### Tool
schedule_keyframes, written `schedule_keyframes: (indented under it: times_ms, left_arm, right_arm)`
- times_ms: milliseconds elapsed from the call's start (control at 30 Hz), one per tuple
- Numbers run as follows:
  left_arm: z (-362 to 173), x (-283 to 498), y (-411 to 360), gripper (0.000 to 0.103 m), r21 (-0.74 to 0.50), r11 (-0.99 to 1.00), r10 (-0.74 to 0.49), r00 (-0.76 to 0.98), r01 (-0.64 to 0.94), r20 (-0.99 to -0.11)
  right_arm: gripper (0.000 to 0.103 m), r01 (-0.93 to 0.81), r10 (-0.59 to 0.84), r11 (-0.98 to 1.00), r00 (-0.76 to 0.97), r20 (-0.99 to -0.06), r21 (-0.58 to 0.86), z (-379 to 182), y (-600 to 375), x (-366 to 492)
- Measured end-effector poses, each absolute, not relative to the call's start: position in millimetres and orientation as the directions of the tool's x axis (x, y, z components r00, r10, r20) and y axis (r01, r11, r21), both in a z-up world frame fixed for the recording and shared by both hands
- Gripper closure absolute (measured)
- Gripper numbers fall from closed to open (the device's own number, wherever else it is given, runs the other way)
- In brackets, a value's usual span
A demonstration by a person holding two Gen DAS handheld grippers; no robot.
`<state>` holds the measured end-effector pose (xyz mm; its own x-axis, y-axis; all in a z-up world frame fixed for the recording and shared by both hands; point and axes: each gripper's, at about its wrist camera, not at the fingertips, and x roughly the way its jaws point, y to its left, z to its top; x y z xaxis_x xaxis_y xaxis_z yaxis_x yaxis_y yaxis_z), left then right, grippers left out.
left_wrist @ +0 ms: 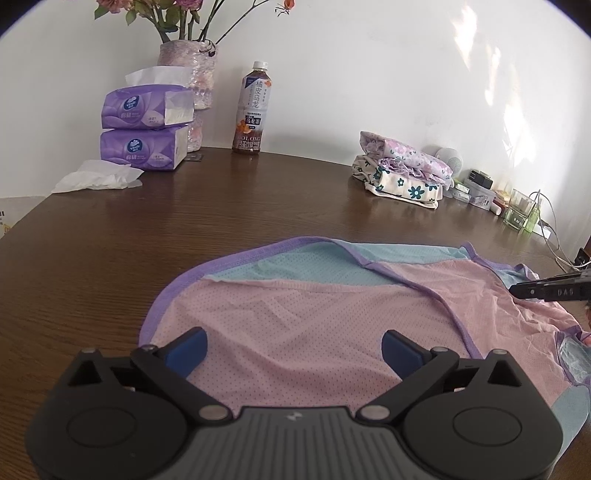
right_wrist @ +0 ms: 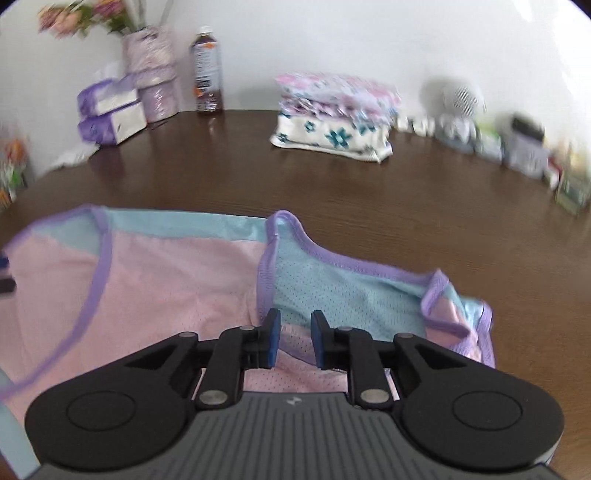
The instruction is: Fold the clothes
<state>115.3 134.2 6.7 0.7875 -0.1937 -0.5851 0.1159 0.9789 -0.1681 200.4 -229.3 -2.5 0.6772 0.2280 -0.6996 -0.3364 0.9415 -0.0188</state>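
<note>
We see a vase [left_wrist: 192, 74] holding flowers [left_wrist: 177, 11] behind the pink and blue garment [left_wrist: 295, 317], beside two stacked tissue packs [left_wrist: 144, 125], the top one with a tissue sticking out. The garment lies flat on the table [left_wrist: 110, 240]. Our left gripper [left_wrist: 293, 349] hovers over its pink panel, fingers spread wide. Our right gripper [right_wrist: 294, 339] has its fingers narrowly apart around a raised purple-trimmed edge; whether they grip it, we cannot tell.

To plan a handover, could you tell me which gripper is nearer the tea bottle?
Left. The left gripper sits over the garment's side towards the tea bottle; the right gripper is at the opposite end.
</note>
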Motion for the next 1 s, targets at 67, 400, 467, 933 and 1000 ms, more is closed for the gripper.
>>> schedule_keyframes:
  times_ms: [67,400,467,933,1000]
  left_arm:
    - [6.6,115.3,133.5,0.002,-0.164,0.980,-0.191,0.787,0.116,-0.587]
    - [6.6,115.7,132.9,0.001,-0.161,0.980,-0.191,0.786,0.118,-0.589]
    - [6.5,116.0,133.6,0.001,-0.162,0.980,-0.192,0.786,0.118,-0.588]
    - [6.6,115.9,132.6,0.001,-0.160,0.980,-0.191,0.785,0.118,-0.589]
    - [6.7,115.9,133.3,0.001,-0.164,0.979,-0.193,0.785,0.118,-0.588]
  right_arm:
    - [0.085,-0.344,0.217,0.938,0.691,-0.690,-0.049,-1.9,-225.6,195.5]
    - [0.084,-0.321,0.268,0.945,0.661,-0.701,0.059,6.0,-246.8,190.0]
    - [0.084,-0.328,0.235,0.945,0.663,-0.711,0.006,-0.6,-240.9,189.1]
    - [0.083,-0.221,0.240,0.969,0.716,-0.655,0.114,12.9,-267.0,194.9]
    - [0.083,-0.235,0.244,0.966,0.703,-0.668,0.105,8.2,-266.2,194.6]
